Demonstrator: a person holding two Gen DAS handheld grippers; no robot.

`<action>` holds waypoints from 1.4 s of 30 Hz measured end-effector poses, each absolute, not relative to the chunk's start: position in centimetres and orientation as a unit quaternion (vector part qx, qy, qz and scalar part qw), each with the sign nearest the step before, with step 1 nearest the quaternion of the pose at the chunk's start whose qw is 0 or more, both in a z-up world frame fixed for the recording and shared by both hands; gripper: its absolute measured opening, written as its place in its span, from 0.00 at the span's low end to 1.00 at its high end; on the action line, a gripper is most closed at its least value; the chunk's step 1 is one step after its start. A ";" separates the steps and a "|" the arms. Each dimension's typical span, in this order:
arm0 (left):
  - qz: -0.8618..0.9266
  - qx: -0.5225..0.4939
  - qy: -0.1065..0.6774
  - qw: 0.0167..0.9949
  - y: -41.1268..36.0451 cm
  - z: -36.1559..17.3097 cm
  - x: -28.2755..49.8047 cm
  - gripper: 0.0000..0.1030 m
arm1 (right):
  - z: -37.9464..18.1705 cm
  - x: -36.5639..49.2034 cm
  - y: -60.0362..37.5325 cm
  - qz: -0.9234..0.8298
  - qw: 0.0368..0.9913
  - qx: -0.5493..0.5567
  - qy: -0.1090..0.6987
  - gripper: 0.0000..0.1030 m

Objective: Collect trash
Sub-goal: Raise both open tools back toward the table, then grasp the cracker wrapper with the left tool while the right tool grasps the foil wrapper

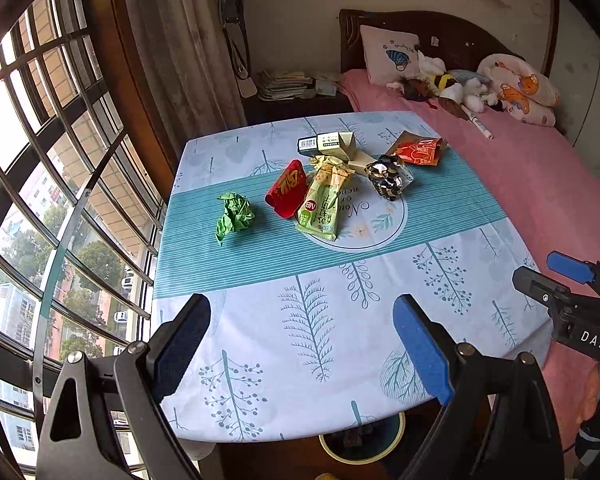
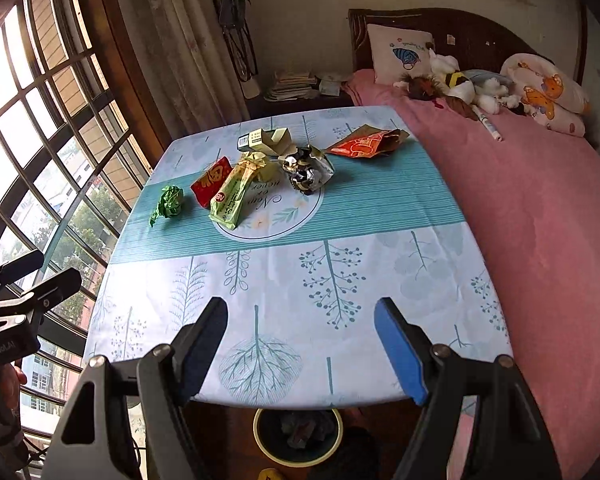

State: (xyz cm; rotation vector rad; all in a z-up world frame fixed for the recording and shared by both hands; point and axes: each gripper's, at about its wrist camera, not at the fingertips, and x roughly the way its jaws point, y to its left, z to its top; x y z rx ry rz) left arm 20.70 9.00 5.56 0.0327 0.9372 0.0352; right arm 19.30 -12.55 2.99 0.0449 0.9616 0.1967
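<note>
I note both my left gripper (image 1: 302,350) and right gripper (image 2: 300,350) spread empty at frame bottom; the crumpled green paper ball (image 1: 234,216) and overlapping glossy wrappers (image 1: 320,200) mid-frame risk slipping or lifting together

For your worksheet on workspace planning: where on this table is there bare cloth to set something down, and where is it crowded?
Bare: the near half of the table, between both open grippers and the teal stripe. Crowded: the far half, from the green paper ball across to the orange wrapper.

Crumpled green paper (image 1: 234,216), red packet (image 1: 287,188), green wrapper (image 1: 321,205) and foil wad (image 1: 389,176) lie mid-table.
</note>
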 end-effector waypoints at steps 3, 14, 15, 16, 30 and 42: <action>0.024 0.002 0.463 0.886 8.3 4.6 24.8 0.89 | 1.8 24.1 -13.4 0.118 0.871 0.031 0.476 0.74; 0.070 -0.037 0.523 0.849 6.2 -1.0 39.2 0.89 | -2.5 39.3 -12.9 0.217 0.827 -0.002 0.519 0.74; 0.075 -0.036 0.528 0.845 6.1 -1.6 40.2 0.89 | -2.9 40.4 -12.6 0.223 0.825 -0.010 0.519 0.74; 0.081 -0.034 0.533 0.842 6.0 -2.3 41.2 0.89 | -3.3 41.4 -12.2 0.227 0.824 -0.018 0.519 0.76; 0.113 -0.029 0.588 0.801 7.1 -9.8 48.0 0.89 | -9.9 47.8 -9.3 0.261 0.795 -0.066 0.544 0.78; 0.095 -0.052 0.613 0.782 6.8 -12.1 49.4 0.38 | -10.8 48.1 -10.1 0.292 0.779 -0.041 0.554 0.50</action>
